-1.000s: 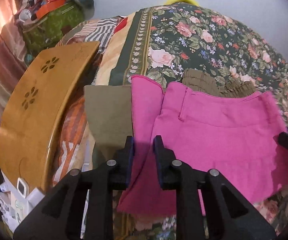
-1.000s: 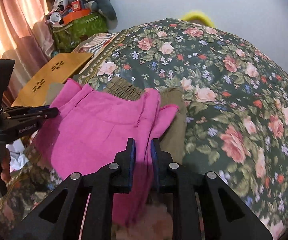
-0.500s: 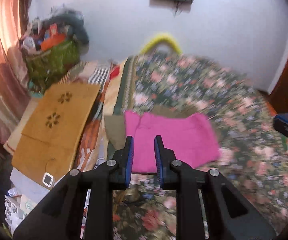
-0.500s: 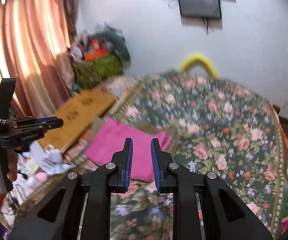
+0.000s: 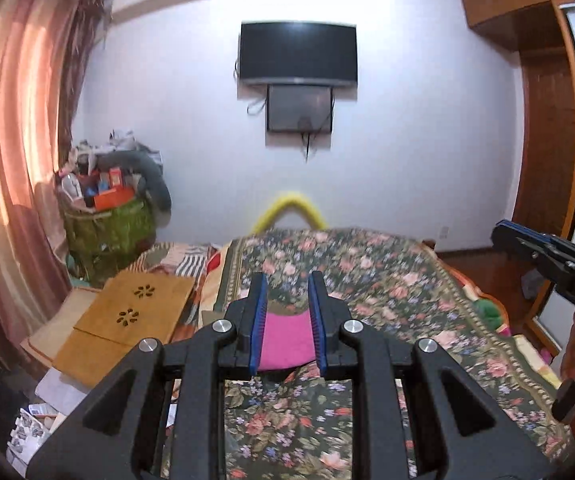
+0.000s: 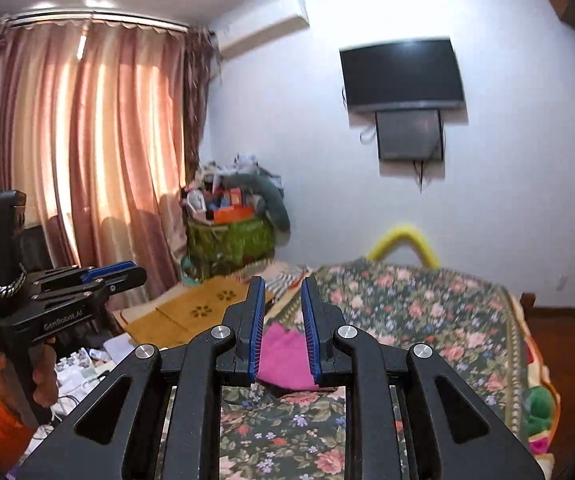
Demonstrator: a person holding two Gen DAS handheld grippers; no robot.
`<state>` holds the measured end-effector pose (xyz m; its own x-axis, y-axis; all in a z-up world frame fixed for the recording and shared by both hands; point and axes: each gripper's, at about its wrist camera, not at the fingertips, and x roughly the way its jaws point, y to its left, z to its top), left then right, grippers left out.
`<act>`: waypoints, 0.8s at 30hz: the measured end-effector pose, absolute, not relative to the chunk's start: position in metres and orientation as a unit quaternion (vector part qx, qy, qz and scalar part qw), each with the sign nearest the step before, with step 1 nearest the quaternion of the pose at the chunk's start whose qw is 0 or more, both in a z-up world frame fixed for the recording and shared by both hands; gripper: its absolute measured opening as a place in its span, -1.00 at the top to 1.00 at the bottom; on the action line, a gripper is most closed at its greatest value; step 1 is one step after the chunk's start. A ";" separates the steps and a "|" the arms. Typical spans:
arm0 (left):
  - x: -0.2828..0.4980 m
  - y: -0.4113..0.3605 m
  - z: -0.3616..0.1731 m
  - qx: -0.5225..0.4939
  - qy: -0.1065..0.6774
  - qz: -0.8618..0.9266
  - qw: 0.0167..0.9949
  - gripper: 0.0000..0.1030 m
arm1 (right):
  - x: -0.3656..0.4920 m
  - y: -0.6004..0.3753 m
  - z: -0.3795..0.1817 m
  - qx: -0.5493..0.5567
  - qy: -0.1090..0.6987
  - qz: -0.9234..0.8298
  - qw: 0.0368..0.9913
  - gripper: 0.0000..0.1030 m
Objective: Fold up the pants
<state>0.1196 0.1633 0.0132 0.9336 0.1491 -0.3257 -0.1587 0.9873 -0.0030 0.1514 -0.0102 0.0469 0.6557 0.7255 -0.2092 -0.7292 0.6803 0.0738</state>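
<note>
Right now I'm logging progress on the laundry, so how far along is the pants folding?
Looks close to finished: the pink pants lie as a compact folded bundle on the floral bedspread. Nothing is in hand; the left gripper and right gripper are both open, raised and off the cloth. What's left, if anything, is tidying or moving the bundle; much of it is hidden behind the fingers.

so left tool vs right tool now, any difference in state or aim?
Little. Left tool gapes slightly wider than right tool. Left tool frames the pink pants centrally; right tool views them from the right side. Shared: both open, empty, raised off the floral bed.
</note>
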 end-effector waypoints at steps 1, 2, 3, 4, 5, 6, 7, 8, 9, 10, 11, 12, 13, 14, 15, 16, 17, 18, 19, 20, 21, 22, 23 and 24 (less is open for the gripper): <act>0.109 0.159 0.016 -0.013 0.158 0.079 0.984 0.60 | 0.142 -0.013 0.048 -0.009 0.105 0.400 0.910 0.68; 0.101 0.154 0.018 -0.011 0.152 0.084 0.985 0.57 | 0.135 -0.014 0.048 -0.010 0.100 0.401 0.911 0.68; 0.092 0.149 0.019 -0.010 0.145 0.089 0.985 0.43 | 0.127 -0.016 0.048 -0.009 0.095 0.400 0.911 0.62; 0.082 0.145 0.021 -0.011 0.137 0.091 0.986 0.32 | 0.122 -0.019 0.047 -0.008 0.094 0.400 0.912 0.54; 0.074 0.143 0.023 -0.013 0.131 0.094 0.987 0.09 | 0.116 -0.020 0.046 -0.006 0.091 0.399 0.913 0.25; 0.065 0.140 0.025 -0.014 0.121 0.097 0.988 -0.09 | 0.114 -0.021 0.044 -0.002 0.088 0.396 0.914 -0.09; 0.058 0.138 0.026 -0.014 0.115 0.099 0.988 -0.13 | 0.112 -0.024 0.043 0.002 0.085 0.393 0.916 -0.20; 0.052 0.136 0.028 -0.014 0.111 0.099 0.989 -0.15 | 0.106 -0.027 0.043 0.005 0.077 0.387 0.919 -0.31; 0.048 0.134 0.030 -0.014 0.111 0.096 0.989 -0.15 | 0.104 -0.027 0.043 0.005 0.074 0.383 0.921 -0.38; 0.041 0.131 0.032 -0.013 0.107 0.096 0.989 -0.15 | 0.104 -0.028 0.043 0.004 0.074 0.380 0.922 -0.43; 0.037 0.129 0.033 -0.012 0.102 0.099 0.990 -0.23 | 0.103 -0.028 0.042 0.004 0.076 0.378 0.923 -0.52; 0.033 0.127 0.034 -0.010 0.099 0.103 0.990 -0.38 | 0.103 -0.029 0.042 0.006 0.078 0.377 0.923 -0.63; 0.030 0.125 0.035 -0.006 0.095 0.108 0.990 -0.47 | 0.101 -0.029 0.043 0.007 0.078 0.376 0.923 -0.68; 0.026 0.123 0.035 -0.003 0.091 0.112 0.990 -0.65 | 0.099 -0.030 0.044 0.009 0.076 0.374 0.924 -0.75; 0.023 0.121 0.036 -0.001 0.087 0.114 0.990 -0.78 | 0.099 -0.031 0.044 0.009 0.075 0.371 0.926 -0.84; 0.020 0.119 0.036 -0.001 0.085 0.113 0.990 -0.83 | 0.094 -0.033 0.045 0.010 0.072 0.367 0.928 -0.89; 0.016 0.118 0.036 -0.003 0.083 0.114 0.990 -0.90 | 0.092 -0.035 0.045 0.013 0.069 0.361 0.930 -1.00; 0.013 0.118 0.036 -0.005 0.082 0.114 0.990 -0.94 | 0.089 -0.037 0.045 0.017 0.066 0.357 0.932 -1.00; 0.011 0.118 0.036 -0.009 0.082 0.114 0.990 -0.96 | 0.089 -0.038 0.046 0.019 0.064 0.354 0.933 -1.00; 0.009 0.118 0.035 -0.011 0.082 0.115 0.990 -0.98 | 0.085 -0.040 0.044 0.019 0.064 0.353 0.933 -1.00; 0.008 0.118 0.035 -0.014 0.083 0.115 0.990 -0.98 | 0.085 -0.040 0.045 0.018 0.064 0.351 0.934 -1.00; 0.008 0.117 0.035 -0.018 0.084 0.115 0.990 -0.98 | 0.083 -0.041 0.044 0.018 0.064 0.350 0.934 -1.00; 0.007 0.118 0.034 -0.019 0.084 0.115 0.990 -0.98 | 0.083 -0.041 0.044 0.018 0.063 0.350 0.934 -1.00; 0.007 0.118 0.034 -0.019 0.084 0.115 0.990 -0.98 | 0.082 -0.041 0.044 0.018 0.064 0.350 0.934 -1.00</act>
